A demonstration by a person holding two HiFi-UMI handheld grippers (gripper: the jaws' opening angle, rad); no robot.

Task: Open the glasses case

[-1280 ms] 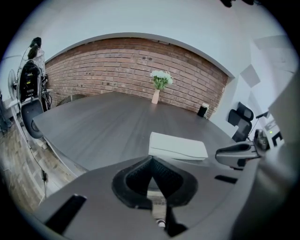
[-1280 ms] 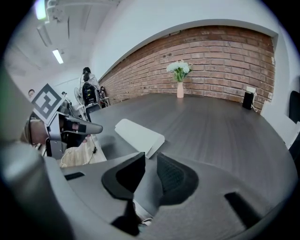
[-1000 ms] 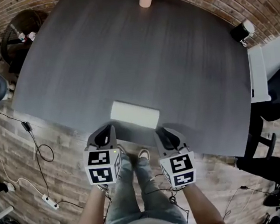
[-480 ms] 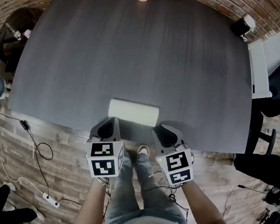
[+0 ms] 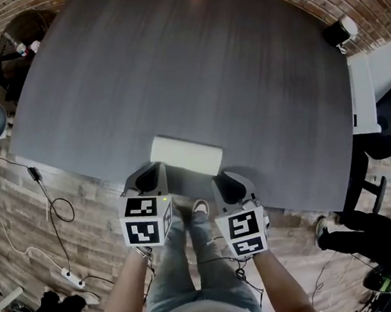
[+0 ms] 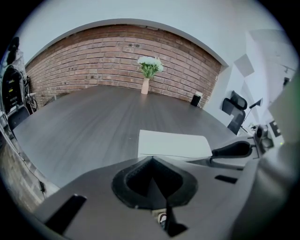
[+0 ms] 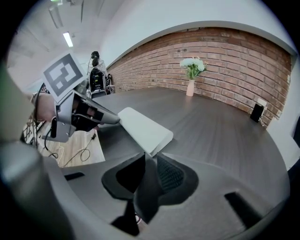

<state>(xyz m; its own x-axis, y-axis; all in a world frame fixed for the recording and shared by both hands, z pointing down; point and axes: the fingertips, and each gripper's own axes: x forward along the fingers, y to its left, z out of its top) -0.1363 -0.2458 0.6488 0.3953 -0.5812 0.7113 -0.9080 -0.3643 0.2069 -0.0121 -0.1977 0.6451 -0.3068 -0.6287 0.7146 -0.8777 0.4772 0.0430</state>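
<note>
A white, closed glasses case (image 5: 185, 155) lies flat near the front edge of the dark round table (image 5: 185, 68). My left gripper (image 5: 150, 178) hovers just short of the case's left end with its jaws shut and empty. My right gripper (image 5: 227, 185) sits just short of the case's right end, also shut and empty. In the left gripper view the case (image 6: 173, 144) lies right beyond my jaw tips (image 6: 152, 160), with the right gripper (image 6: 232, 150) beside it. In the right gripper view the case (image 7: 144, 129) runs off to the left ahead of my jaws (image 7: 145, 158).
A pink vase with flowers (image 6: 146, 84) stands at the table's far edge. A small black speaker (image 5: 339, 31) sits at the far right rim. Cables and a power strip (image 5: 69, 277) lie on the brick floor at left. A person's legs (image 5: 339, 229) show at lower right.
Both grippers have stayed almost still in front of the case, the right one drifting slightly left. People on the floor at the picture's edges have moved.
</note>
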